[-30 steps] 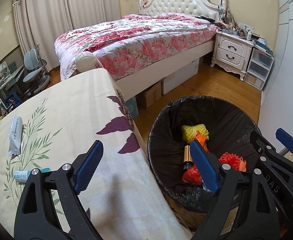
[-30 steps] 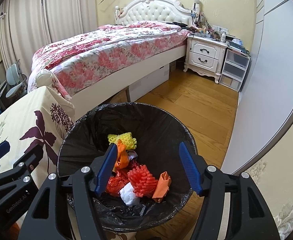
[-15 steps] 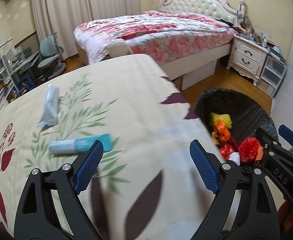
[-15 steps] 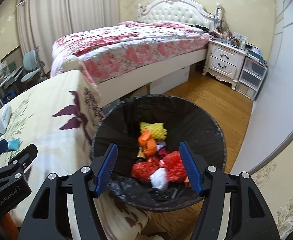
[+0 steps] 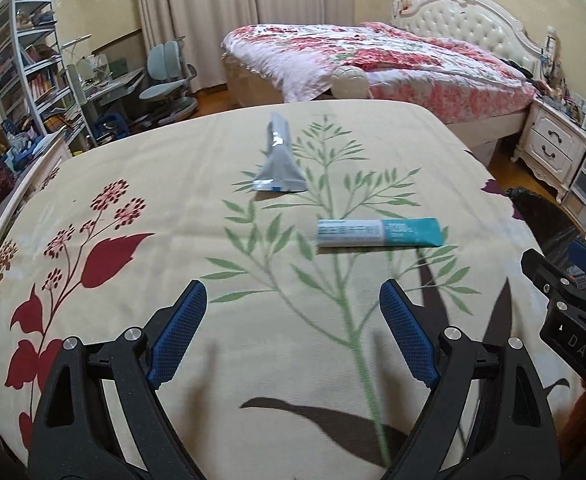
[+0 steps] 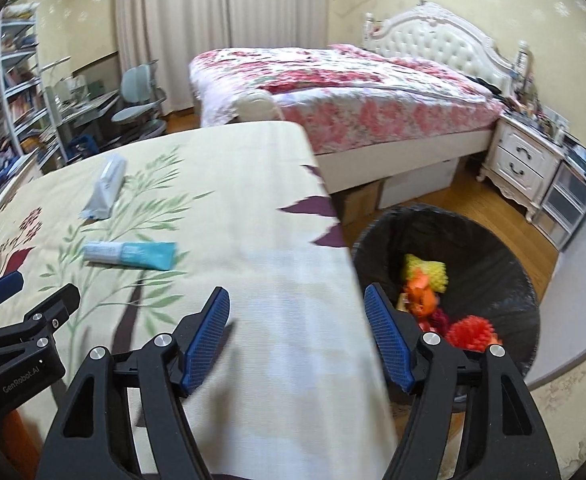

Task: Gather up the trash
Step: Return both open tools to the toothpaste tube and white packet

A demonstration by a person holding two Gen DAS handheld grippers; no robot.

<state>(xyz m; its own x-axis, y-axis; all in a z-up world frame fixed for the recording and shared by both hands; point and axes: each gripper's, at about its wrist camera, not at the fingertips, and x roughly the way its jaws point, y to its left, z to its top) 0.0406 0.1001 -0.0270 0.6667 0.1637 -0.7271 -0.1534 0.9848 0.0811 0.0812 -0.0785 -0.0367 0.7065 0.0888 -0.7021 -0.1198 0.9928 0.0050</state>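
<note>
Two tubes lying on the flowery tablecloth [image 5: 253, 340]: teal tube [image 5: 378, 233] nearer, grey tube [image 5: 279, 158] further back, well apart. Left gripper [image 5: 293, 336] hovering over the cloth, jaws wide, nothing in them. Right gripper [image 6: 297, 336] at the table edge, jaws opening, also empty. Trash bin [image 6: 489, 256] just beside the table, black liner, yellow, orange and red scraps inside.

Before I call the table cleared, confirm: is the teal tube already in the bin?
No, the teal tube lies on the tablecloth, outside the bin.
</note>
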